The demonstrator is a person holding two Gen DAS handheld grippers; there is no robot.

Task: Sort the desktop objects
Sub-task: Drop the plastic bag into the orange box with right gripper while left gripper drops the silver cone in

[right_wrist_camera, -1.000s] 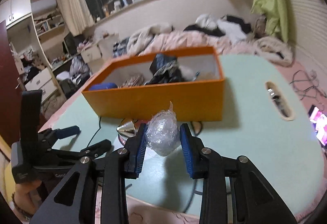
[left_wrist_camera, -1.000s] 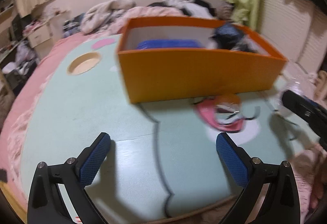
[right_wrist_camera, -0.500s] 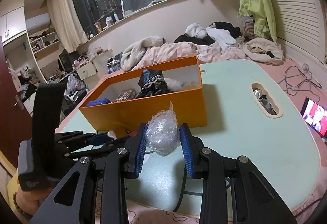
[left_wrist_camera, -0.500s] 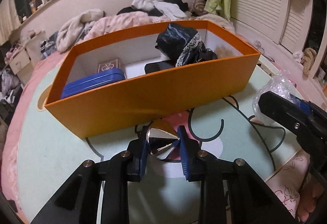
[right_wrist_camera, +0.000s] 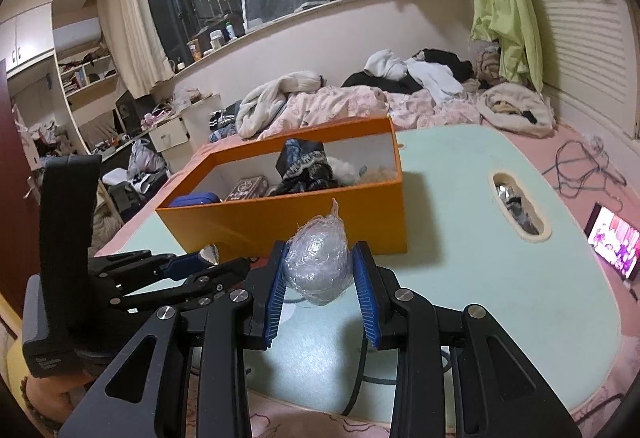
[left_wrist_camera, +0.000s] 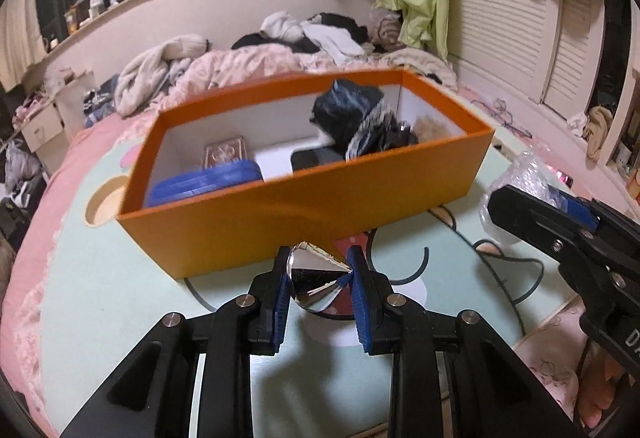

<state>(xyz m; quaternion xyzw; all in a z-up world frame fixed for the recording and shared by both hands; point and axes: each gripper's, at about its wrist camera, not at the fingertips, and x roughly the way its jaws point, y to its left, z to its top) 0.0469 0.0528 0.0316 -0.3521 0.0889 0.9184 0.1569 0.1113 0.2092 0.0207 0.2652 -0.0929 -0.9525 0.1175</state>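
Observation:
My left gripper [left_wrist_camera: 318, 280] is shut on a shiny silver cone [left_wrist_camera: 314, 284] and holds it above the mint-green table [left_wrist_camera: 100, 278], just in front of the orange box [left_wrist_camera: 304, 210]. My right gripper [right_wrist_camera: 318, 274] is shut on a crumpled ball of clear plastic wrap [right_wrist_camera: 318, 270], held above the table to the right of the left gripper [right_wrist_camera: 200, 266]. The orange box [right_wrist_camera: 288, 226] holds a blue case [left_wrist_camera: 204, 184], a small patterned box [left_wrist_camera: 224, 154], a flat black item and a dark bundle [left_wrist_camera: 356, 118]. The right gripper and its plastic ball [left_wrist_camera: 520, 178] show at the right of the left wrist view.
The table has an oval cut-out with items inside [right_wrist_camera: 518, 206] at the right and a round hole [left_wrist_camera: 104, 204] at the left. A bed piled with clothes [right_wrist_camera: 360, 98] lies behind the table. A lit screen [right_wrist_camera: 614, 242] lies on the floor at right.
One second ago my left gripper was open and empty; it closed on the silver cone and has lifted it. Both grippers have risen, so the box's inside shows more.

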